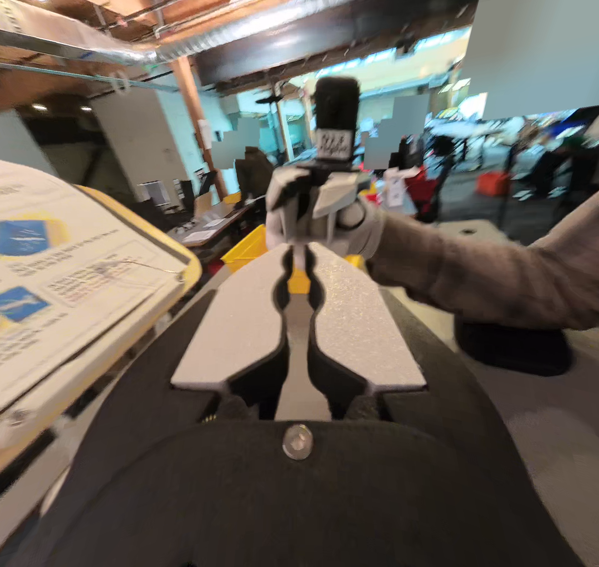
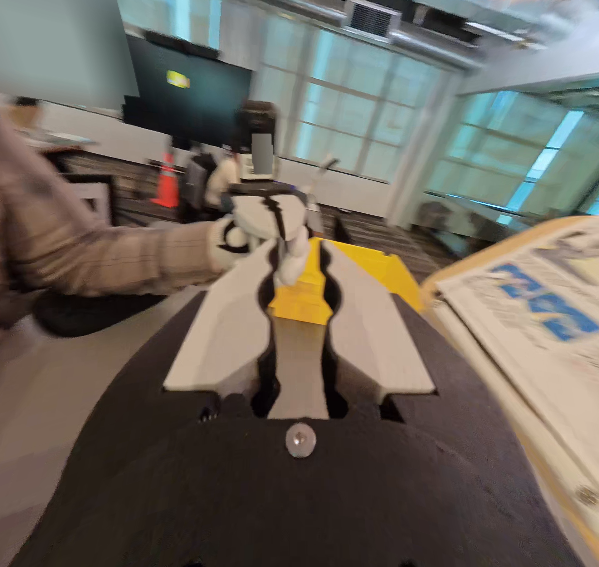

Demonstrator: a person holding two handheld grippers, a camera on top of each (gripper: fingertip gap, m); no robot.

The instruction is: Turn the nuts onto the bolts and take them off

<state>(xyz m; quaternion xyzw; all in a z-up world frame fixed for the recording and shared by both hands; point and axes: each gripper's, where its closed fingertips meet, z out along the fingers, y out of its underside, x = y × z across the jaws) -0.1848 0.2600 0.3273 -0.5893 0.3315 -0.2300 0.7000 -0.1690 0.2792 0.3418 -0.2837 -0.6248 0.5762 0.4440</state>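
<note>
Both raised, facing each other, blurred. Left hand-held gripper (image 1: 297, 253) nearly together; right hand-held gripper (image 2: 296, 256) slightly apart; contents indiscernible. Likely mid-threading; next needs alignment above yellow plastic bin (image 2: 372, 275).

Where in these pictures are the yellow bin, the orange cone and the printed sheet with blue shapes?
yellow bin (image 2: 366, 269): right wrist view, on its sloping side wall.
orange cone (image 2: 167, 185): right wrist view, on its striped body.
printed sheet (image 1: 81, 279): left wrist view, on its white middle, among the print.
</note>
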